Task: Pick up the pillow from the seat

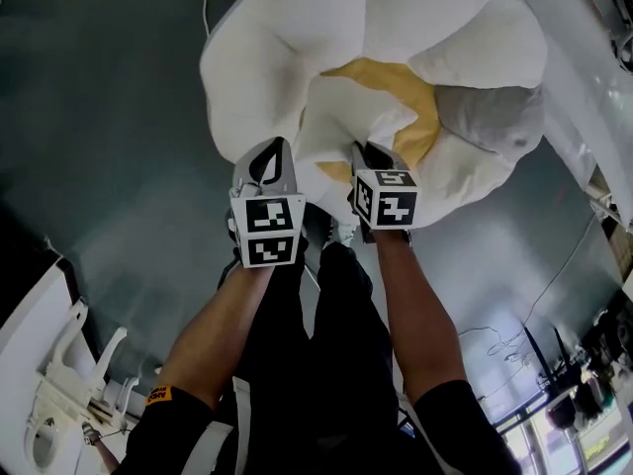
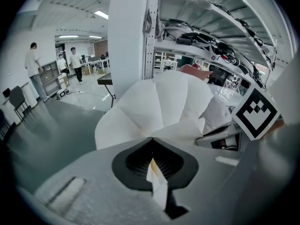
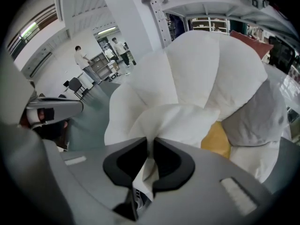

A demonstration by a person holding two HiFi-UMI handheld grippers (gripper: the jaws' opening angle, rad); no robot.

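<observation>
Head view looks down on the grey floor, with the big white petal-shaped pillow, yellow at its centre, spread just ahead of both grippers. Its near edge runs into them. The left gripper pinches one fold of its fabric, and the right gripper is clamped on another fold just beside it.

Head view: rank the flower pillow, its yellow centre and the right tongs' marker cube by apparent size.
1. flower pillow
2. yellow centre
3. marker cube on the right tongs; it is nearer the camera, so it looks enlarged
</observation>
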